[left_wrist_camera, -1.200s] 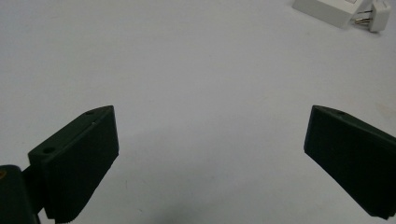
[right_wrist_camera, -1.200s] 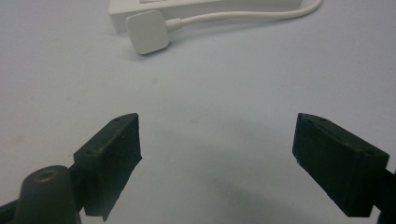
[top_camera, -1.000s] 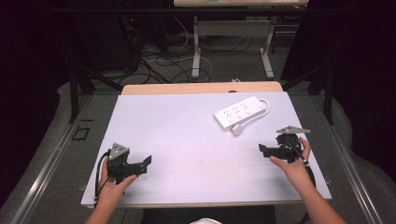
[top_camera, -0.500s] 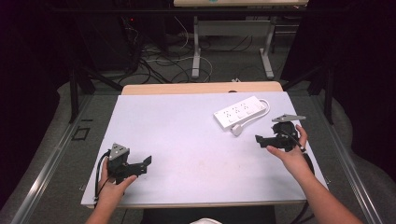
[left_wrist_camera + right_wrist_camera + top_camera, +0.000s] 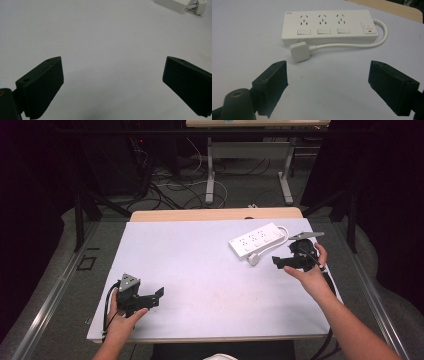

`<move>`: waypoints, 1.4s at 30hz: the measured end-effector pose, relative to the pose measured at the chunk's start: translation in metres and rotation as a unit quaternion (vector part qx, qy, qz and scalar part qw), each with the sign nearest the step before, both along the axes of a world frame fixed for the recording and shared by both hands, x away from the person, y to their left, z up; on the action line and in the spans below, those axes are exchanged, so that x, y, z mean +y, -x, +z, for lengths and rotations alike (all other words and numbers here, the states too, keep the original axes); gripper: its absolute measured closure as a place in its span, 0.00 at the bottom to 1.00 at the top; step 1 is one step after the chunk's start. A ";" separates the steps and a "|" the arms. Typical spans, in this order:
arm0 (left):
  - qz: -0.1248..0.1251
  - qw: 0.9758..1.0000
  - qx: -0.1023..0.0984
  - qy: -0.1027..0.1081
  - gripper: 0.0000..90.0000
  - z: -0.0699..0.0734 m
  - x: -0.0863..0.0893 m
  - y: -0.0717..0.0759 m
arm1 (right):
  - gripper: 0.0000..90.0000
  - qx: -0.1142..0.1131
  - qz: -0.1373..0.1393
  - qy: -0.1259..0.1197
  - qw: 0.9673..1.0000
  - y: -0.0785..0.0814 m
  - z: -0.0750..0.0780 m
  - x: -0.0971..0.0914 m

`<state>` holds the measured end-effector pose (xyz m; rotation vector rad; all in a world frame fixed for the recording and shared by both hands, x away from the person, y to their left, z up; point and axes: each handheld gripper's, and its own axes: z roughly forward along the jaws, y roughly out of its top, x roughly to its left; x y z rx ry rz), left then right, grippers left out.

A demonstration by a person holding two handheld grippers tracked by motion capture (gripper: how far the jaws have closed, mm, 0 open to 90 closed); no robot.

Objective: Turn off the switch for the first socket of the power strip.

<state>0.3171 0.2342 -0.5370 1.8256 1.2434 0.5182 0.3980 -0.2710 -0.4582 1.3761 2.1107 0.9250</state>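
A white power strip (image 5: 256,240) (image 5: 329,26) with three sockets lies at the table's back right. Its cable loops round to a white plug (image 5: 253,259) (image 5: 299,51) lying beside its near side. My right gripper (image 5: 276,262) (image 5: 328,78) hovers just right of the plug, open and empty, its jaws pointed at the plug and strip. My left gripper (image 5: 159,296) (image 5: 112,82) sits near the front left edge, open with nothing between its jaws. A corner of the strip and the plug's pins (image 5: 194,6) appear far off in the left gripper view.
The white table top (image 5: 200,260) has a wooden strip (image 5: 215,214) along its back edge. Behind it on the floor stand desk legs (image 5: 210,175) and tangled cables (image 5: 170,180). A metal rail (image 5: 45,305) runs along the left.
My right gripper has moved up and leftward toward the plug and power strip. The left gripper has stayed in place.
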 end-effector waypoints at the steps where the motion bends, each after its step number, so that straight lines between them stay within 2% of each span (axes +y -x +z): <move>1: 0.000 1.000 -0.004 -0.002 0.04 0.000 0.001 0.000 | 0.17 0.000 -0.001 0.001 1.000 -0.001 0.001 0.000; 14: 0.002 1.000 -0.001 0.000 0.04 0.000 0.002 0.000 | 0.17 0.012 -0.008 0.003 1.000 -0.024 0.015 0.001; 19: 0.003 1.000 -0.001 0.000 0.04 0.000 0.003 0.000 | 0.17 0.016 -0.008 0.012 1.000 -0.034 0.019 0.002; 27: 0.004 1.000 -0.002 0.001 0.04 0.000 0.003 0.000 | 0.17 0.026 -0.013 0.021 0.999 -0.046 0.021 0.006; 42: 0.003 1.000 -0.002 -0.001 0.04 0.000 0.004 0.000 | 0.17 0.031 -0.021 0.036 0.999 -0.066 0.024 0.011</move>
